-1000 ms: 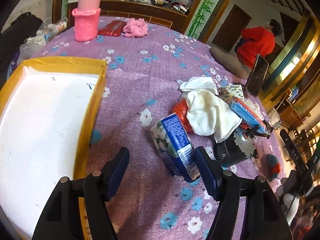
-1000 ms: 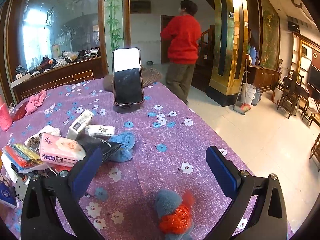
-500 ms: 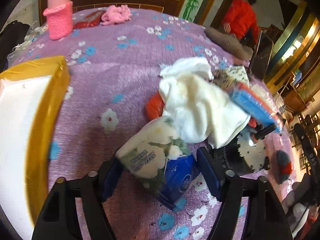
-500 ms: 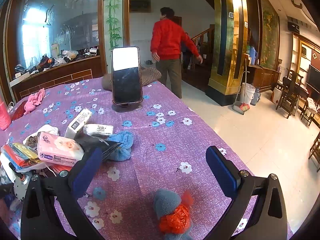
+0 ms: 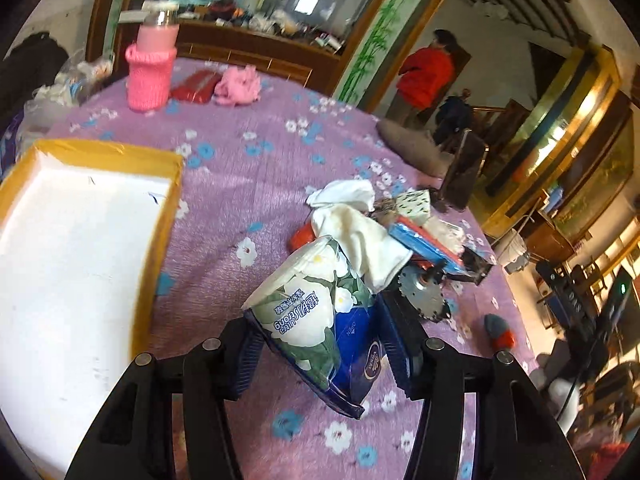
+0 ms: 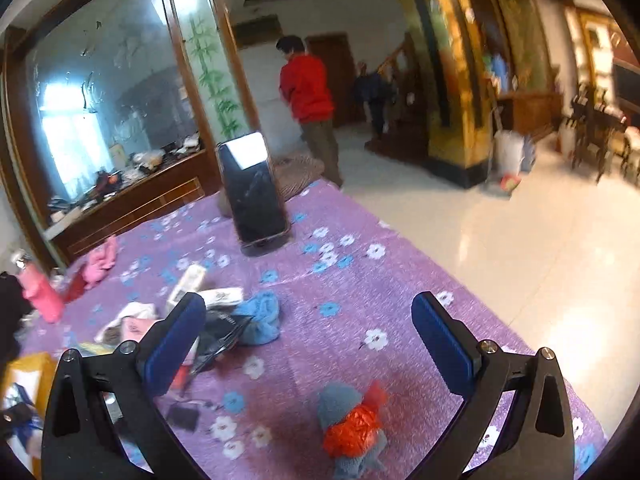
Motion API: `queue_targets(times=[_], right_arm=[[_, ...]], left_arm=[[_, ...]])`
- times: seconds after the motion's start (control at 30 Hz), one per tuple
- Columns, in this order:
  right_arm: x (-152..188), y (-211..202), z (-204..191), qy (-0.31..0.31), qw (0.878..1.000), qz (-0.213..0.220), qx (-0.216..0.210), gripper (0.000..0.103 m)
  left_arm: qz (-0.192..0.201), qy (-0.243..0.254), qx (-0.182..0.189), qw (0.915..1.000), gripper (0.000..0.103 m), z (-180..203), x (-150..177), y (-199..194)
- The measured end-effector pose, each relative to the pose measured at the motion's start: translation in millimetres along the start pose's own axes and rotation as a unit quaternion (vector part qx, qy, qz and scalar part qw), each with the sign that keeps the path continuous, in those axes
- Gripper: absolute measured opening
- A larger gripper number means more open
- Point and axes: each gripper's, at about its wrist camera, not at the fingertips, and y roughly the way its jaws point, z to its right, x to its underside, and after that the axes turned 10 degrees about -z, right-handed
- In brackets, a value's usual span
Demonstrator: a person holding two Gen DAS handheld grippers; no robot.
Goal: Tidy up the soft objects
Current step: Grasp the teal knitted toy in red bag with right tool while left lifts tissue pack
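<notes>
A glossy plastic-wrapped tissue pack (image 5: 316, 312) with a floral print sits over a matt purple cloth table cover (image 5: 256, 184). Beside it lie a soft white cloth (image 5: 360, 236), a toothed, shiny metal disc (image 5: 422, 294) and a pink knitted bottle sleeve (image 5: 150, 78). The tray (image 5: 156, 224) shows glossy yellow tape edging and a matt white floor.

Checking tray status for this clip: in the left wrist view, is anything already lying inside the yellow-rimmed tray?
No, the visible white floor of the tray shows only a few small marks; the tissue pack sits outside it, between the left hand-held gripper pads.
</notes>
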Motion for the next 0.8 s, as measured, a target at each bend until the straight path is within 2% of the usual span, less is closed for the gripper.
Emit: queue_targets(times=[0.13, 0.2, 0.27, 0.33, 0.4, 0.5, 0.63, 0.7, 0.77, 0.8], right_arm=[[-14, 15, -21, -0.061, 0.994, -0.085, -0.027, 0.103], [-17, 27, -44, -0.108, 0.983, -0.134, -0.069, 0.103], [-20, 35, -59, -0.122, 0.975, -0.162, -0.09, 0.103], [-27, 38, -69, -0.131, 0.975, -0.164, -0.073, 0.102], [-36, 35, -66, -0.135, 0.978, -0.148, -0.047, 0.102], [-40, 26, -40, -0.122, 0.98, -0.154, -0.015, 0.102], [-22, 20, 3, -0.102, 0.977, -0.185, 0.021, 0.102], [-8, 26, 17, -0.094, 0.972, -0.214, 0.029, 0.093], [5, 34, 25, -0.09, 0.967, -0.237, 0.033, 0.069], [11, 40, 28, -0.083, 0.964, -0.25, 0.027, 0.063]], left_arm=[[0.009, 0.006, 0.011, 0.9999, 0.053, -10, 10, -12], [0.008, 0.005, 0.019, 0.9998, 0.053, -15, 13, -12], [0.01, 0.008, 0.02, 0.9997, 0.053, -18, 16, -13], [0.015, 0.008, 0.014, 0.9998, 0.053, -20, 16, -15], [0.021, 0.009, 0.011, 0.9997, 0.053, -23, 16, -19], [0.024, 0.012, 0.005, 0.9996, 0.053, -34, 18, -26], [0.013, 0.008, 0.008, 0.9998, 0.053, -43, 17, -20], [0.001, 0.006, 0.016, 0.9999, 0.053, -40, 16, -10], [-0.006, 0.005, 0.025, 0.9997, 0.053, -34, 15, -4], [-0.008, 0.007, 0.027, 0.9996, 0.053, -30, 16, -3]])
